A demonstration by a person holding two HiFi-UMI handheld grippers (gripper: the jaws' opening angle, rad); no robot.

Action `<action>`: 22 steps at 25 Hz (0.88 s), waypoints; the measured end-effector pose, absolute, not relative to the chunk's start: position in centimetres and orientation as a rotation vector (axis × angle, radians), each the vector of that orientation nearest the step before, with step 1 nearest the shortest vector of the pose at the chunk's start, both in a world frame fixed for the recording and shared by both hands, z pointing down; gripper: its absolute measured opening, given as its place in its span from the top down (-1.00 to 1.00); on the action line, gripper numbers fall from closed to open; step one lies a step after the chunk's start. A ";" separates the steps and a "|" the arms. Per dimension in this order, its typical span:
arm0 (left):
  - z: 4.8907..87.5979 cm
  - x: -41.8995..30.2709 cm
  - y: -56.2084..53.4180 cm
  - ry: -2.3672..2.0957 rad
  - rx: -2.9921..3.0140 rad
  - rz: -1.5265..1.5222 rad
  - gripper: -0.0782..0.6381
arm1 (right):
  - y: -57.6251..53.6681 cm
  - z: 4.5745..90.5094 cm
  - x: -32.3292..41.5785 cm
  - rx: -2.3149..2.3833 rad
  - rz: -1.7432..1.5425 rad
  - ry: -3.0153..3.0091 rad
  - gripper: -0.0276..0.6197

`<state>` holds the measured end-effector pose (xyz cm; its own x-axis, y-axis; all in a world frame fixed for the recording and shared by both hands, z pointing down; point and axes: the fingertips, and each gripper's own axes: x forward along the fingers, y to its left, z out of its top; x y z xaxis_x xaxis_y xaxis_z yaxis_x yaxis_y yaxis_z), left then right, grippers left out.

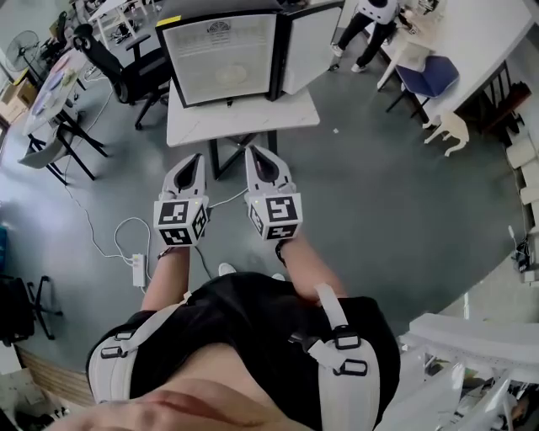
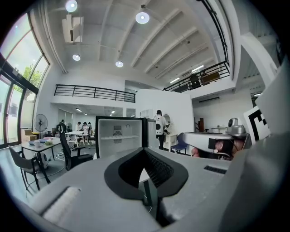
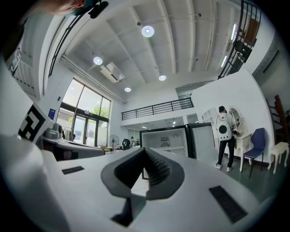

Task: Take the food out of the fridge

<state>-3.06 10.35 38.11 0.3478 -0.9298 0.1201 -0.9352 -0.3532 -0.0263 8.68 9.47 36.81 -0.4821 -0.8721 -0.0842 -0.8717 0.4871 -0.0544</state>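
Observation:
A small fridge (image 1: 223, 59) stands on a white table (image 1: 244, 118) ahead of me, its door (image 1: 310, 46) swung open to the right. Its white inside shows one shelf; I cannot make out any food on it. The left gripper (image 1: 195, 158) and right gripper (image 1: 257, 151) are held side by side at waist height, short of the table's near edge, both pointing at the fridge. Both are shut with nothing between the jaws. The open fridge (image 2: 120, 136) shows beyond the jaw tips in the left gripper view, and the fridge (image 3: 165, 141) likewise in the right gripper view.
A black office chair (image 1: 126, 71) stands left of the fridge table, with more tables (image 1: 55, 84) beyond it. A power strip (image 1: 137, 269) and cable lie on the floor at my left. A person (image 1: 370, 25) stands at the back right near a blue chair (image 1: 429, 76).

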 end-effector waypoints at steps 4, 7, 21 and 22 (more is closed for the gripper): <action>38.4 -4.3 9.4 -1.740 2.553 0.185 0.78 | 8.7 37.1 7.1 -1.556 -0.006 2.617 0.90; 38.7 -5.8 8.6 -1.720 2.561 0.184 0.78 | 8.2 37.3 5.5 -1.567 -0.001 2.613 0.90; 39.7 -9.7 5.6 -1.623 2.609 0.185 0.78 | 5.8 37.5 1.7 -1.636 -0.017 2.535 0.90; 39.8 -9.9 5.4 -1.623 2.608 0.185 0.78 | 5.5 37.5 1.5 -1.636 -0.017 2.535 0.90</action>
